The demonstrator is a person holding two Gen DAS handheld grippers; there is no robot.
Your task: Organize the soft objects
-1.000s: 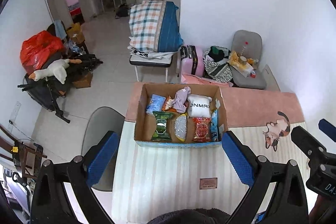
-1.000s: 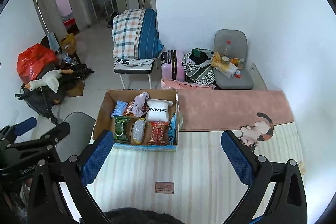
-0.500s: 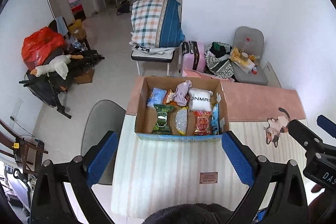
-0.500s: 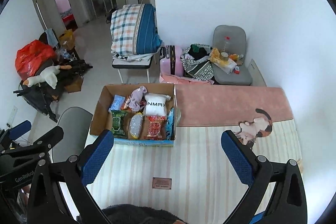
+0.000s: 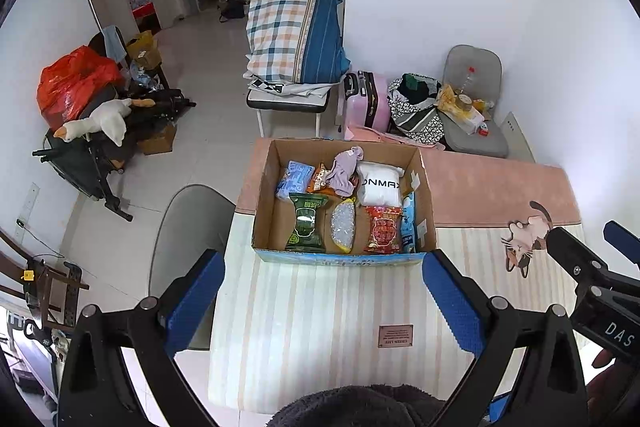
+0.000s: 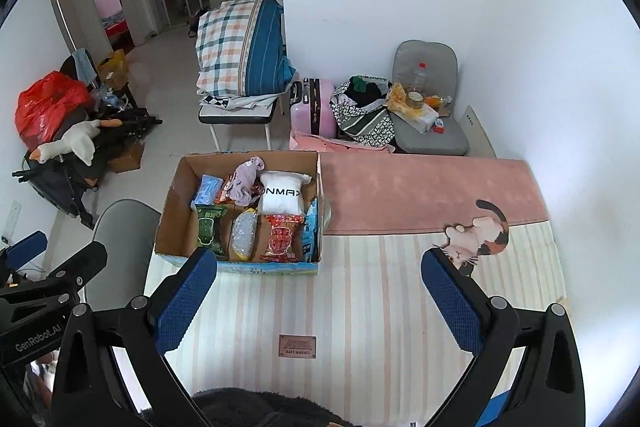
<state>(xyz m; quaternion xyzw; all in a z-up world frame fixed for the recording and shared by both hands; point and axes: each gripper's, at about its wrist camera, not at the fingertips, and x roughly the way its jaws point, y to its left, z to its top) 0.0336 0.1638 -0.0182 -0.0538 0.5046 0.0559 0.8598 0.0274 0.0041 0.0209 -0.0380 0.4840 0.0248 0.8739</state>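
An open cardboard box (image 5: pixel 426 211) stands on a striped mat (image 5: pixel 328 327); it also shows in the right wrist view (image 6: pixel 172 211). Inside lie a white soft pack (image 5: pixel 379 183), a lilac cloth (image 5: pixel 345 171), a green packet (image 5: pixel 306 223), a red packet (image 5: pixel 383 229) and a blue pack (image 5: pixel 294 179). My left gripper (image 5: pixel 322 301) is open and empty, high above the mat in front of the box. My right gripper (image 6: pixel 320 301) is open and empty, to the right of the box.
A pink rug (image 6: pixel 420 191) lies behind the mat, with a cat figure (image 6: pixel 478 239) at its edge. A grey chair (image 5: pixel 188 219) stands left of the mat. A bench with folded bedding (image 5: pixel 296 39), a pink suitcase (image 5: pixel 366 103) and a cluttered seat (image 5: pixel 472 107) stand behind.
Both grippers have risen and drawn back a little, so the box looks slightly smaller and farther. Both stay open and empty.
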